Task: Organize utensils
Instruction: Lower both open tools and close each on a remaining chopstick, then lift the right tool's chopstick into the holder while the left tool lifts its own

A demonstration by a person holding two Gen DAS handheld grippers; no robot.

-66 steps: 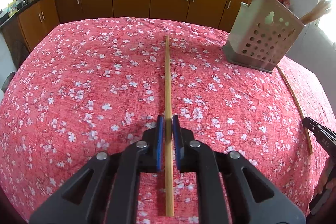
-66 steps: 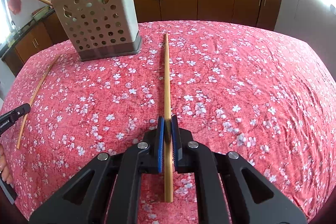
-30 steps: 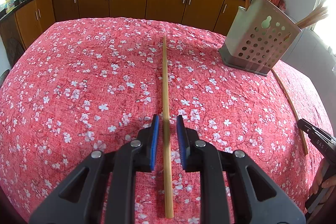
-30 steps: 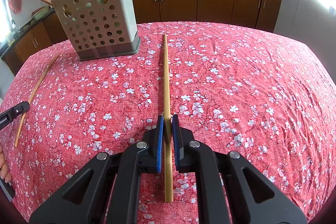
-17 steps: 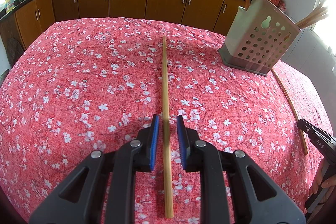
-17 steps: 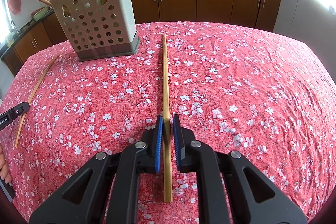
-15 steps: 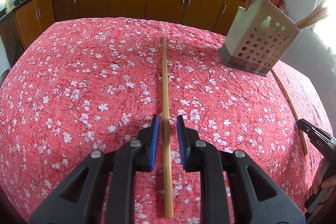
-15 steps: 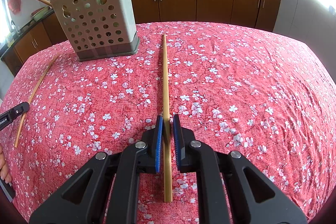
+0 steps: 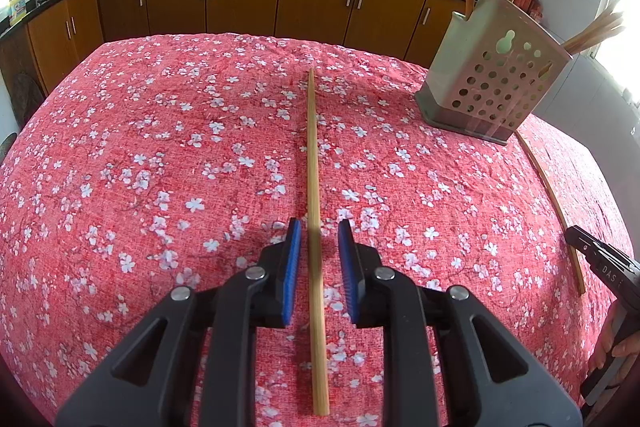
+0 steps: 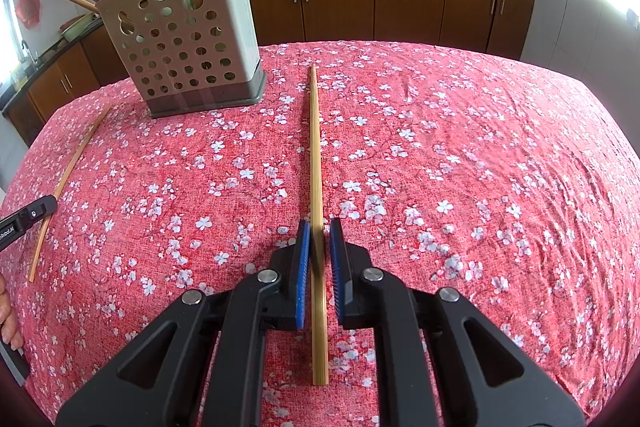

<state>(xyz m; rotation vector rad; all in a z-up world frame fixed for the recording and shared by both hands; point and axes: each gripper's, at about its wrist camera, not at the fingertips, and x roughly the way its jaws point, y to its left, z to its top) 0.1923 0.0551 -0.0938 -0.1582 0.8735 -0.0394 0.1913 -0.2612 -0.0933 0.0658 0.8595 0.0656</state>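
Two chopsticks, one per gripper, on a red flowered tablecloth. Left gripper: jaws clamped the left chopstick two seconds back; now they stand slightly apart, clear of the stick, which lies loose between the pads. Holder, perforated, far right, with sticks upright. Right gripper: unchanged, pads pinched on the right chopstick; same holder far left here.

From my left camera, the black plastic body of my right gripper at the right edge bears white letters "DAS", cut off. From my right camera, my left gripper's black body at the left edge reads "Robot.AI", partly cut off.
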